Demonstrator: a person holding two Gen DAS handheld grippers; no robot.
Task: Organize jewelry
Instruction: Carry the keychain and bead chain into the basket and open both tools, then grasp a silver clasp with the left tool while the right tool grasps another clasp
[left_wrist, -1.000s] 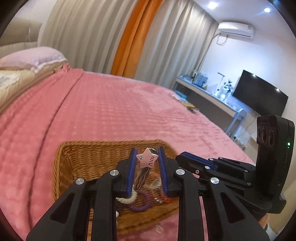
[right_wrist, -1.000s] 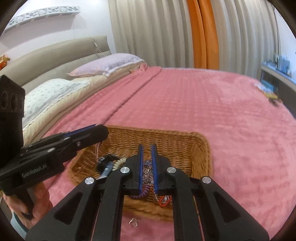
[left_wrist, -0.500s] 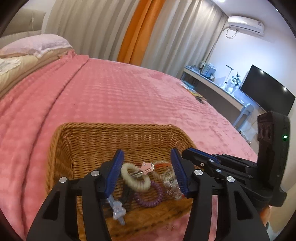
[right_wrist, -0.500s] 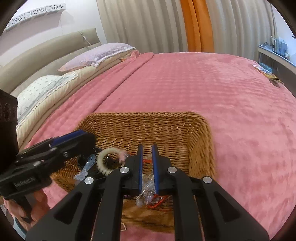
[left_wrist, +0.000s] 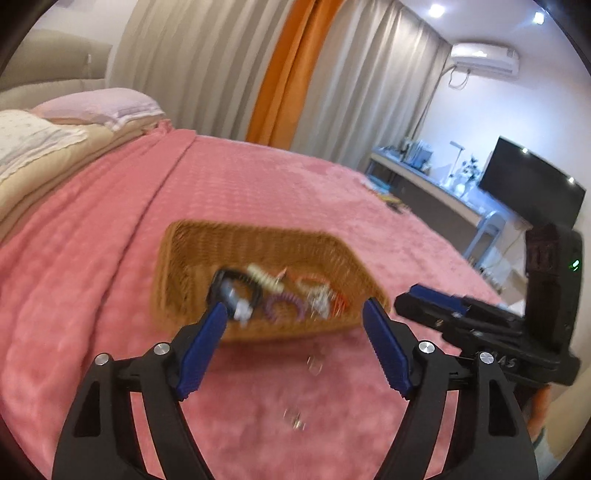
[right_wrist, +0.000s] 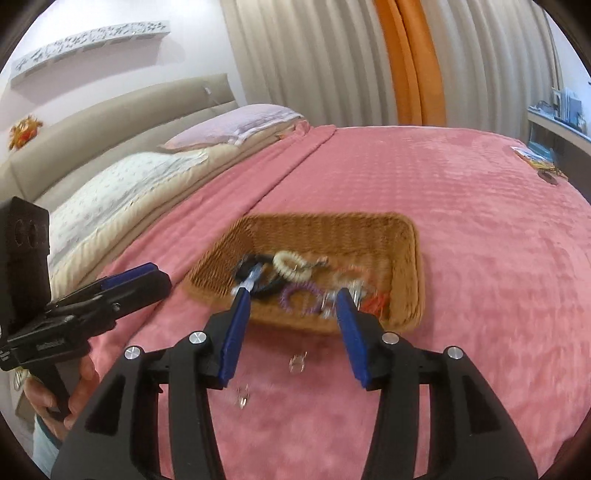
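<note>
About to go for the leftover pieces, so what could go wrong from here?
Two small clear pieces lie loose on the pink blanket, outside the wicker basket. Tiny and pale, they could sink into the plush or slip from the open right gripper. The left gripper, also open, sits close, so both could collide. Motion blur makes aiming uncertain.

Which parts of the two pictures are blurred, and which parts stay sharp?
Left wrist view: the basket and the jewelry are smeared by motion; the left gripper is sharp. Right wrist view: the same blur on the basket, right gripper sharp.
</note>
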